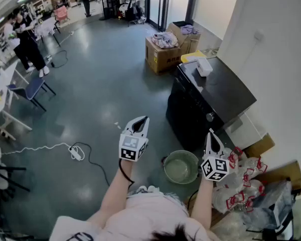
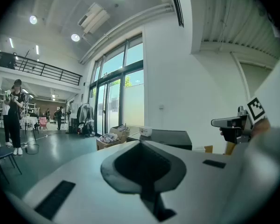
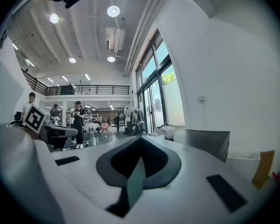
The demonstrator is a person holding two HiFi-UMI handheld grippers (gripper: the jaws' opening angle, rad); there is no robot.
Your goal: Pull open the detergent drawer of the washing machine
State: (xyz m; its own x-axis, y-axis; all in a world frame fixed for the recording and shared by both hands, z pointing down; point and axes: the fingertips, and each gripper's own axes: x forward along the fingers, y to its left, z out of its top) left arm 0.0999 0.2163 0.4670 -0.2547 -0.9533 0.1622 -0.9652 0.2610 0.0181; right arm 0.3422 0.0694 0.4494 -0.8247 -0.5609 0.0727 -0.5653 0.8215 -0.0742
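A black washing machine (image 1: 210,97) stands against the white wall at the right in the head view, its front facing left. A small white box (image 1: 204,66) rests on its top. Its control strip runs along the top of the front; I cannot make out the drawer on it. My left gripper (image 1: 138,120) is held out over the floor, left of the machine, shut and empty. My right gripper (image 1: 211,134) hovers just in front of the machine's near corner, also shut with nothing in it. In the left gripper view the machine's top (image 2: 170,136) shows ahead, with my right gripper (image 2: 231,122) to its right.
A green basin (image 1: 181,166) sits on the floor between my grippers. Cardboard boxes (image 1: 163,51) with clothes stand beyond the machine. Plastic bags (image 1: 241,182) lie at the lower right. A cable and power strip (image 1: 75,152) cross the floor at left. A person (image 1: 25,41), tables and chairs are far left.
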